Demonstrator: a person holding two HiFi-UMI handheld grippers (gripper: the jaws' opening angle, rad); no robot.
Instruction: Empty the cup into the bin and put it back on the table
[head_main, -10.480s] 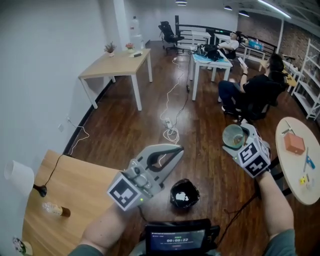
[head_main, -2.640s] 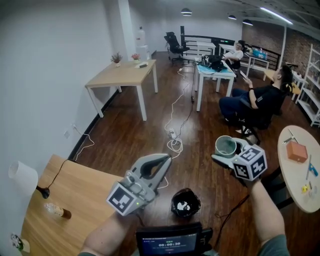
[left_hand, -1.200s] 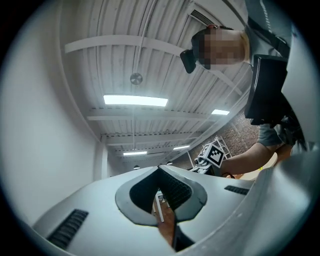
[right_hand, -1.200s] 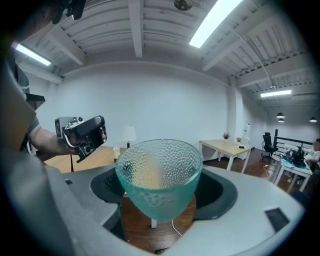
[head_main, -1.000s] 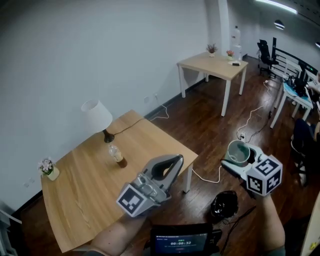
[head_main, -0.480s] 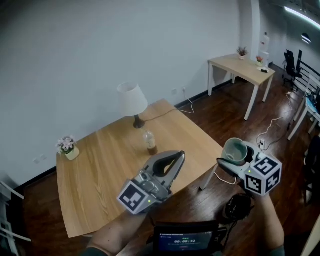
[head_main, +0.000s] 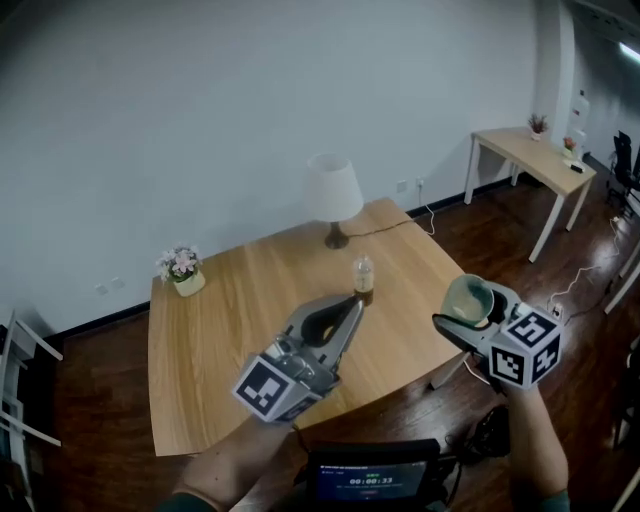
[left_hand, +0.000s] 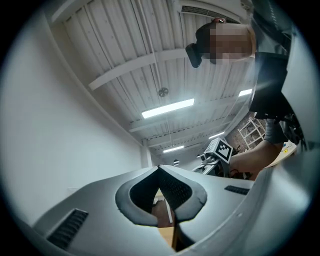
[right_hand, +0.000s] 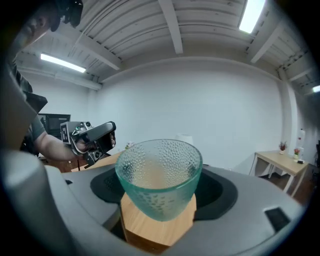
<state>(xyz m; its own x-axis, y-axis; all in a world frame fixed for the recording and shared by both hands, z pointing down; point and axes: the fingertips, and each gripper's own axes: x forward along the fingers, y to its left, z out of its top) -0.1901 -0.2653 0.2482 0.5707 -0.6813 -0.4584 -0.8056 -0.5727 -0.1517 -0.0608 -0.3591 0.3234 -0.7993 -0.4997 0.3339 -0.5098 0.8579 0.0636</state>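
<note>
The cup (head_main: 469, 298), apparently empty, sits clamped upright in your right gripper (right_hand: 159, 172) by the table's (head_main: 220, 330) corner; for the put-back step, carry it over bare wood and lower it, with your left gripper (head_main: 345, 305) closed and idle.

Left gripper (head_main: 350, 302) tips together, tilted up; right gripper (head_main: 470, 310) grips the cup (head_main: 466, 296).
</note>
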